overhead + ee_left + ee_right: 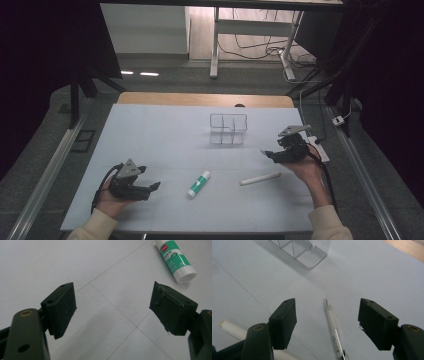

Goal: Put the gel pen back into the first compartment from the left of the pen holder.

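Note:
On the white table [150, 130] lie a green-and-white glue stick [199, 183] and a white stick-shaped marker [259, 178]. A clear compartment organizer [228, 129] stands farther back. My left gripper [151, 178] is held at the near left, open, its jaws empty over bare table [112, 310]; the glue stick [176, 261] lies beyond its right jaw. My right gripper [268, 155] hovers at the right, open [327, 325]. A translucent white pen [333, 330] lies on the table between its jaws, apart from both. The white marker [234, 330] passes behind its left jaw, and the organizer [307, 252] is ahead.
A wooden strip [205, 99] borders the table's far edge. Metal rails [45, 175] run along both sides. Beyond the table are desk legs [215, 45] and floor cables. A white plug [339, 120] hangs at the right.

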A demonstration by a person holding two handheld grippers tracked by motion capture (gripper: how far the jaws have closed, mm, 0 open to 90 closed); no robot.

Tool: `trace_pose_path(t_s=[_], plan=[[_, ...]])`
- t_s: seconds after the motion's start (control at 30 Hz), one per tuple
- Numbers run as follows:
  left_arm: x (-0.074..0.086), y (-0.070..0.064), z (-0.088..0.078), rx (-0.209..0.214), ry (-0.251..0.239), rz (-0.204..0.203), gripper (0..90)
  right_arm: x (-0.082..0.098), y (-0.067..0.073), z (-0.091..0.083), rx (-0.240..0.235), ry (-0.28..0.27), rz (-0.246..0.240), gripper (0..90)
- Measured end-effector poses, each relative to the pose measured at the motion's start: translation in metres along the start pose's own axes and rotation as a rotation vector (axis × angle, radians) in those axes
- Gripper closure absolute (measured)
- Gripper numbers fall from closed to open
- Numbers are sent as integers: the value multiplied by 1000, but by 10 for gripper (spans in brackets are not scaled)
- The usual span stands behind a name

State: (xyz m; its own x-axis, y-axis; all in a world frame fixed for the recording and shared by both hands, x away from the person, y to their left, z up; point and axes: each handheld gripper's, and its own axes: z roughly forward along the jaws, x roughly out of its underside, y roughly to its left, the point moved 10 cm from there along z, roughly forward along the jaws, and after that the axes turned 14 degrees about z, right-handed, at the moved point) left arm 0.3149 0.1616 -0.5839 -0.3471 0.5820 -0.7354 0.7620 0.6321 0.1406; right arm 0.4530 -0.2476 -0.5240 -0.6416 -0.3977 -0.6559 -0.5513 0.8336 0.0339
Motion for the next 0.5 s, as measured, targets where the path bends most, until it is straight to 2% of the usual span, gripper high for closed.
trace_pose_path(t_s=[0.23,0.5], plan=[[1,0,1,2,4,0,212,-2,-7,8,15,63,-31,310],[2,0,2,8,11,5,212,-2,-17,16,26,103,-32,316]])
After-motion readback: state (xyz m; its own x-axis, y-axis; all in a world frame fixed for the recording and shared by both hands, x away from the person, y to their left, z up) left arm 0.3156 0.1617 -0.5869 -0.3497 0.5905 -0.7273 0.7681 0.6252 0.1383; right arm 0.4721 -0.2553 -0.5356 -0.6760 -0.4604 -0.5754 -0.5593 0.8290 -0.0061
